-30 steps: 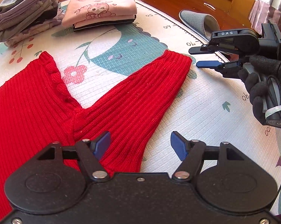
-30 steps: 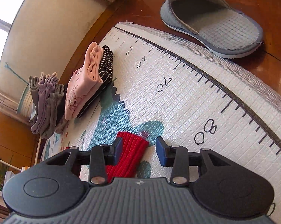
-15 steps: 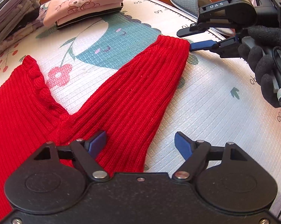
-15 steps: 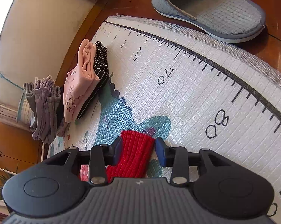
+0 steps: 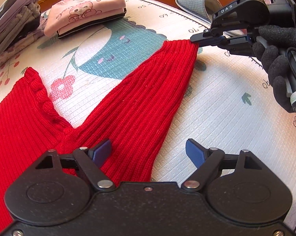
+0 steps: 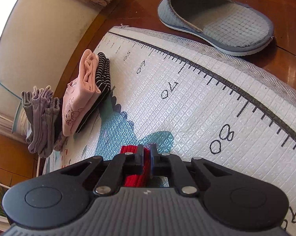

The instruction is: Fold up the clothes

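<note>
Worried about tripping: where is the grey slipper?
The grey slipper lies on the wooden floor just past the play mat's ruler edge, top right in both views.

A home floor: play mat [image 5: 216, 90], slipper [image 6: 222, 21], folded clothes [image 5: 85, 13].

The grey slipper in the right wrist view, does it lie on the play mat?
No, the grey slipper lies on the wooden floor, just past the bound edge of the play mat.

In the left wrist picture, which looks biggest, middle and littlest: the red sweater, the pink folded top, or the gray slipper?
1. red sweater, also nearest the camera
2. pink folded top
3. gray slipper, partly hidden
</note>
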Demonstrator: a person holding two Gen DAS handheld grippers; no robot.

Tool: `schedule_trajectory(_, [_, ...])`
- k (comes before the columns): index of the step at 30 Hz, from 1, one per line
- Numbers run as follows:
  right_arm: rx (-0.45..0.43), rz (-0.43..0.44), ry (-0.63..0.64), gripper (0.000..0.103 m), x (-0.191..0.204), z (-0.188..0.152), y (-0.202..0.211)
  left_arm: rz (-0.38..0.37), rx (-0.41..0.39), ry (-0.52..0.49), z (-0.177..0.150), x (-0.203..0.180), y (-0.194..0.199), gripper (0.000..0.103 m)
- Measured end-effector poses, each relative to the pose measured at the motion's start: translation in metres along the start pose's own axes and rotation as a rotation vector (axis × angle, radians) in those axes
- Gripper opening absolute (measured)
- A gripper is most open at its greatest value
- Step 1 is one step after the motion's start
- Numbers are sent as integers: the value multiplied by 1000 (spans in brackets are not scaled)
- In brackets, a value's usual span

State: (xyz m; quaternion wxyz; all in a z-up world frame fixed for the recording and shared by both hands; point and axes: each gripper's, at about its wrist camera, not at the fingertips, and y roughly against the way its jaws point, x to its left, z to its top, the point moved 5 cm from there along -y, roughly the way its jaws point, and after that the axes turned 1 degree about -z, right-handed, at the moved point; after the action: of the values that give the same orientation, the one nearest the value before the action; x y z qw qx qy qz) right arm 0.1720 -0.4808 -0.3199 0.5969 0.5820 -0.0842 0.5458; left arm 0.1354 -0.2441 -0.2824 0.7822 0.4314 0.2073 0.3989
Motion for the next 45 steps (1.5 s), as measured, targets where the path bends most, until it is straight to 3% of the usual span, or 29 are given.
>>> schedule_trajectory(7, [20, 65, 28, 8, 22, 6, 16, 70, -100, -180, 33, -38, -6, 77])
schedule_trajectory(9, [29, 106, 19, 8, 29, 7, 20, 122, -121, -263, 42, -53, -13, 67])
schedule_trajectory(11, [41, 130, 18, 8, 35, 8, 23, 174, -129, -321, 48, -63, -19, 64])
schedule_trajectory(17, [83, 197, 11, 8, 49, 5, 32, 279, -142, -404, 61, -70, -34, 58])
schedule_trajectory(20, [107, 244, -10, 8, 52, 3, 34, 334, -149, -400, 71, -61, -37, 42])
schedule_trajectory(23, [131, 295, -11, 8, 57, 1, 34, 346, -159, -387, 80, -47, -33, 9])
schedule_trajectory(24, [141, 320, -16, 8, 59, 1, 35, 339, -166, -379, 83, -42, -30, 9])
schedule_trajectory(28, [136, 413, 31, 11, 75, 3, 47, 257, -178, -242, 88, -8, 1, 8])
schedule_trajectory(31, [116, 417, 143, 14, 86, 2, 59, 182, -203, -95, 85, 26, 34, 8])
schedule_trajectory(33, [119, 381, 259, 27, 93, -8, 62, 130, -228, 17, 80, 49, 55, 8])
schedule_trajectory(34, [125, 355, 334, 41, 97, -16, 63, 111, -239, 67, 78, 60, 64, 8])
schedule_trajectory(35, [150, 327, 405, 53, 102, -28, 61, 107, -248, 110, 74, 71, 73, 8])
schedule_trajectory(36, [176, 300, 476, 55, 107, -40, 58, 97, -260, 156, 70, 83, 81, 8])
schedule_trajectory(41, [328, 286, 782, 55, 140, -122, 39, 108, -272, 317, 41, 122, 106, 8])
schedule_trajectory(45, [383, 227, 1011, 55, 163, -181, 28, 126, -278, 392, 23, 145, 123, 8])
